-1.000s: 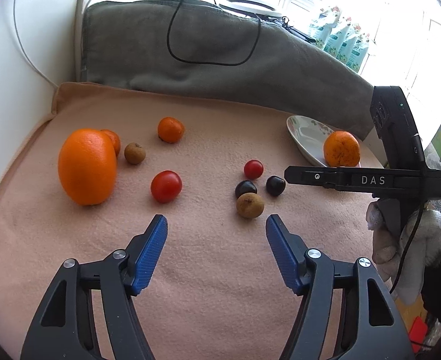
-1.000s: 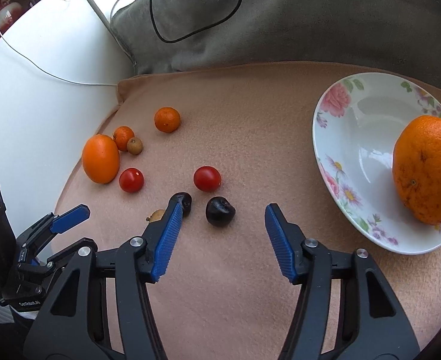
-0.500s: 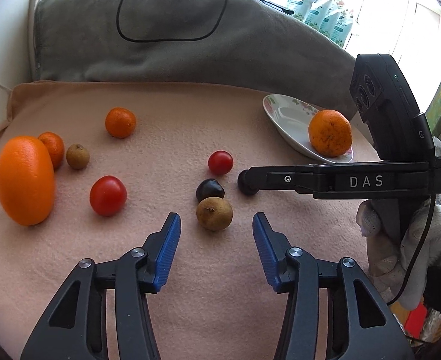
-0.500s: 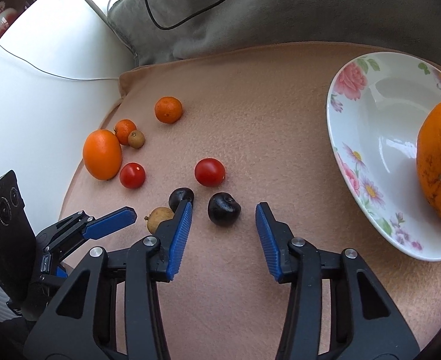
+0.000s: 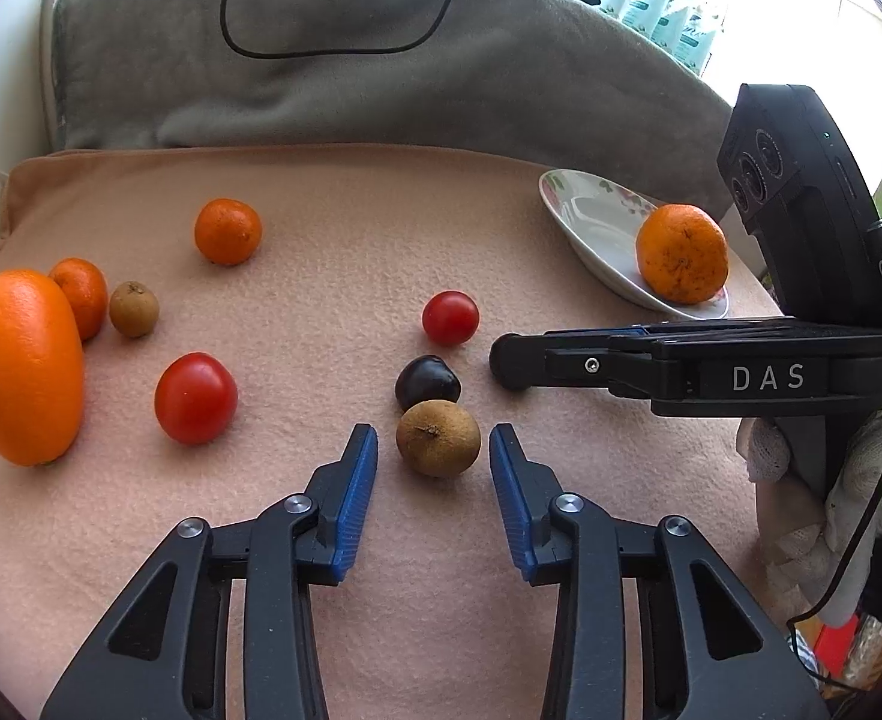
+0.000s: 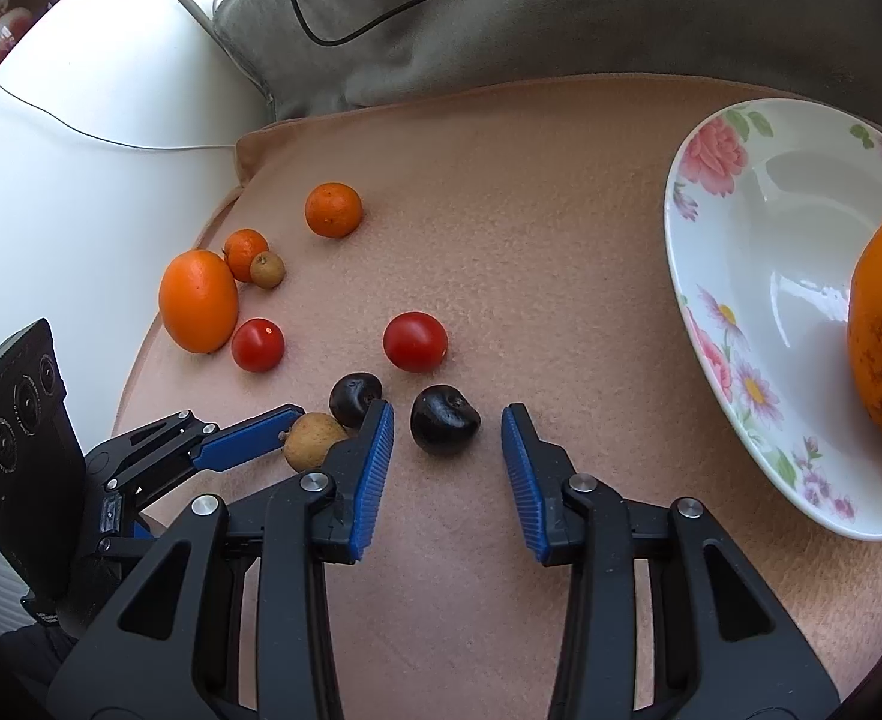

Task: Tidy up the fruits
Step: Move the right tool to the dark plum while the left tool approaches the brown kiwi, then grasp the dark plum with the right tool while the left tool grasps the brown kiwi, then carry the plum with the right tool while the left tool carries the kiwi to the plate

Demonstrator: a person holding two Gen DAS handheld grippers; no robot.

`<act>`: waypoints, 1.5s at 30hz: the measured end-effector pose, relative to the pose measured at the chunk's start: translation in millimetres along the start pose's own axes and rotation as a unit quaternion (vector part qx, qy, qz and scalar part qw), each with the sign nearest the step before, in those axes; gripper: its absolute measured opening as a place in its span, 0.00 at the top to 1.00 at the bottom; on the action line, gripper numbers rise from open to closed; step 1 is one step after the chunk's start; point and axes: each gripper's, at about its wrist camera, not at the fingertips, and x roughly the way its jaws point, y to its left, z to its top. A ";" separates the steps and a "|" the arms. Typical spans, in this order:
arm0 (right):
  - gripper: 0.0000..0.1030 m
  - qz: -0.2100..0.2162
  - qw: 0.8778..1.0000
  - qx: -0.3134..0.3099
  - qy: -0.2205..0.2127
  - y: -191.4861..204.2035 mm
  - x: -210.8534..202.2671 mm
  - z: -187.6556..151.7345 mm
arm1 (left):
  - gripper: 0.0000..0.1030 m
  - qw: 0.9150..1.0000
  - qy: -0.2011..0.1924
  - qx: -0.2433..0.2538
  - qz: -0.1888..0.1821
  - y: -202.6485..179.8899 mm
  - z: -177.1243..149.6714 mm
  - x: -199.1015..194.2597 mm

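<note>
Fingers of our left gripper [image 5: 434, 450] are standing wide apart around a brown fruit [image 5: 438, 437], not touching it. Our right gripper [image 6: 447, 426] is standing wide apart too, around a dark plum [image 6: 444, 427]. Another dark plum [image 6: 354, 398] is sitting just beside the brown one. We are seeing an orange [image 5: 681, 254] sitting on the flowered plate [image 6: 759, 276], and more fruits lying on the pink cloth [image 5: 321, 276].

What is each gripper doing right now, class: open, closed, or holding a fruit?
Left gripper: open, fingers either side of the brown fruit, not gripping it.
Right gripper: open, fingers either side of a dark fruit, not gripping it.
</note>
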 end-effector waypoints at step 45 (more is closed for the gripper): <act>0.75 -0.020 0.995 0.012 -0.098 -23.8 -82.9 3.2 | 0.74 0.998 -0.042 0.019 -0.032 -31.6 31.8 -12.3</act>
